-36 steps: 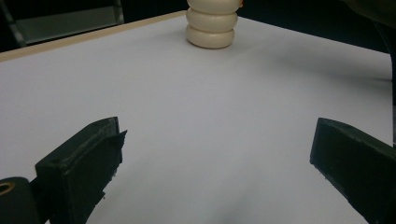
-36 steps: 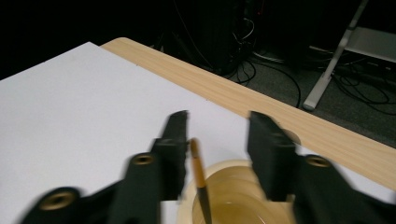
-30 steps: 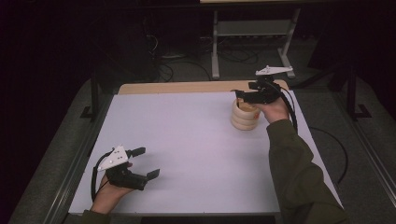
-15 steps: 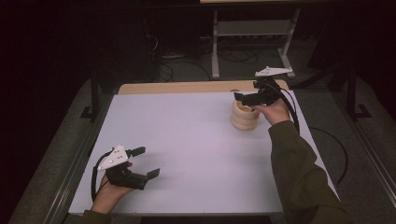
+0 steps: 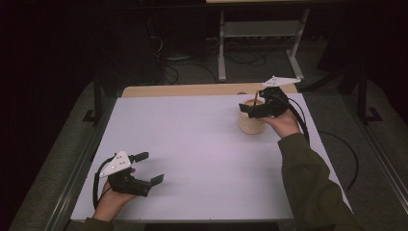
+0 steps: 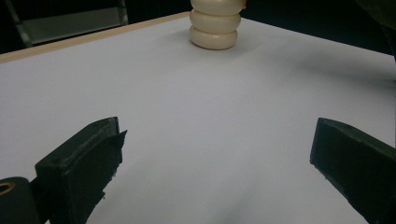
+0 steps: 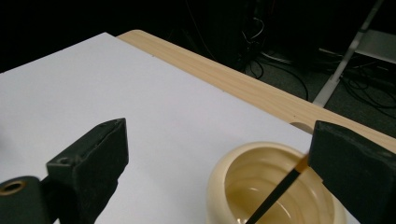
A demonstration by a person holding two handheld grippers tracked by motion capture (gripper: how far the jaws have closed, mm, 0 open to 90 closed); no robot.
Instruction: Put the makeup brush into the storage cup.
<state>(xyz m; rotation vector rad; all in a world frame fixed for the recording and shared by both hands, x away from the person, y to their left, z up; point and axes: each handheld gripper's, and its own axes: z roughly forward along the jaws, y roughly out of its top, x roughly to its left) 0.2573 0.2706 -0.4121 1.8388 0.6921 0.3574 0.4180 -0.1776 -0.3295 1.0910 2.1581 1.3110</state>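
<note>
A cream ribbed cup (image 5: 251,123) stands at the far right of the white table top (image 5: 202,139). A thin black stick with an orange tip (image 5: 255,100) leans inside the cup (image 7: 275,186). My right gripper (image 5: 255,109) hovers over the cup's rim, open; its jaws have just been opening. In the right gripper view the stick (image 7: 280,186) rises between the jaws, its tip beside the right jaw, with no pad pressing on it. My left gripper (image 5: 150,167) rests near the front left, open and empty, and sees the cup (image 6: 215,28) far ahead.
A bare wooden strip (image 5: 192,90) runs along the table's far edge. Beyond it are a dark floor with cables (image 5: 240,60) and a metal stand (image 5: 222,48). A black cable (image 5: 349,159) trails off the right side.
The right gripper has shifted slightly over the cup, and its jaws stand wider. The stick's tip now shows above the rim. The left gripper has not moved.
</note>
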